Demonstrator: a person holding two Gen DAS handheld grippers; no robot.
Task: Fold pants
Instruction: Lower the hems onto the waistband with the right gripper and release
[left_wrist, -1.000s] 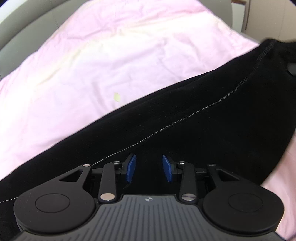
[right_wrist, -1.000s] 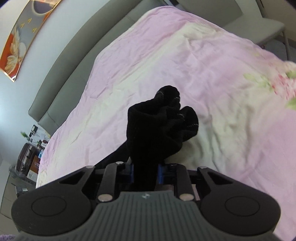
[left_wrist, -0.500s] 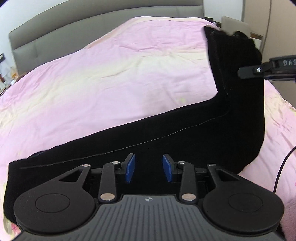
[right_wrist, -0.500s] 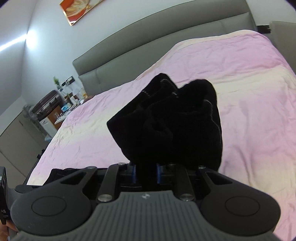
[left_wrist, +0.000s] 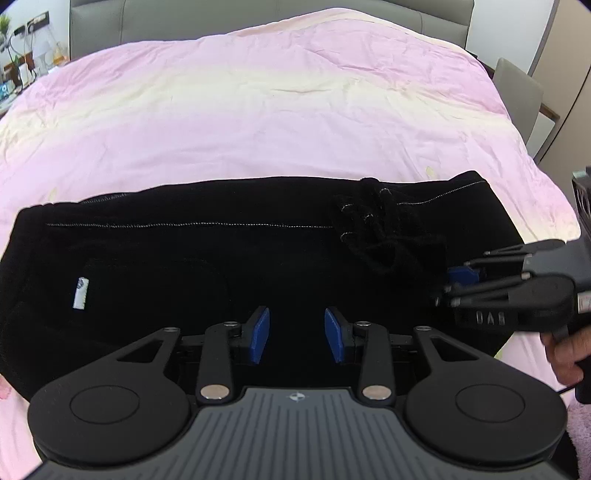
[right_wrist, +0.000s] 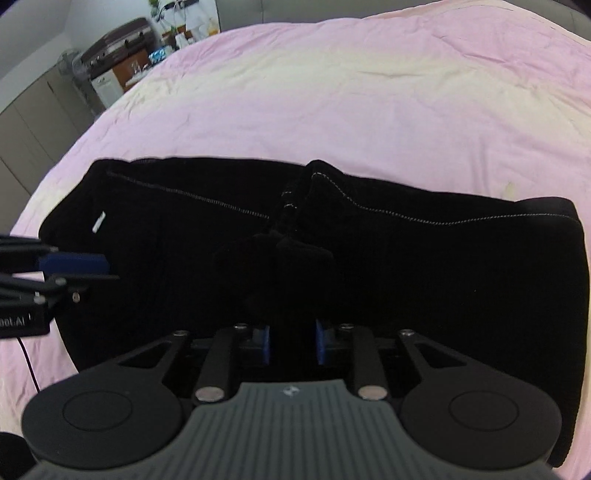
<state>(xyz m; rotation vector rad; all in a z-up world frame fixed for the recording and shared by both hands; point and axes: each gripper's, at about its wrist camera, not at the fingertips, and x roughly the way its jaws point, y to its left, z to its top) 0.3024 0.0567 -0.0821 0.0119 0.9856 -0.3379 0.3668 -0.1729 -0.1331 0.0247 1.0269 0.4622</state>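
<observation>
The black pants (left_wrist: 207, 266) lie folded across the pink bedcover, side seam stitching along the far edge and a small white label (left_wrist: 80, 293) at the left. The bunched leg ends (left_wrist: 384, 232) rest in a heap on top of the lower layer. My left gripper (left_wrist: 297, 326) hovers open over the near part of the pants, nothing between its blue pads. My right gripper (right_wrist: 291, 343) points down just behind the heap (right_wrist: 291, 247), its jaws opening and its pads off the cloth. It shows in the left wrist view as the right gripper (left_wrist: 456, 280), held by a hand (left_wrist: 569, 354).
The pink and cream bedcover (left_wrist: 280, 110) stretches far behind the pants to a grey headboard (left_wrist: 258, 11). A chair (left_wrist: 521, 92) stands off the right side. Shelves and a suitcase (right_wrist: 118, 37) stand beyond the left side. My left gripper (right_wrist: 74, 266) enters the right wrist view at left.
The right gripper carried the raised leg ends over and down onto the waist half, then loosened its grip. The left gripper swung across; the pants went from a lifted L-shape to a flat fold.
</observation>
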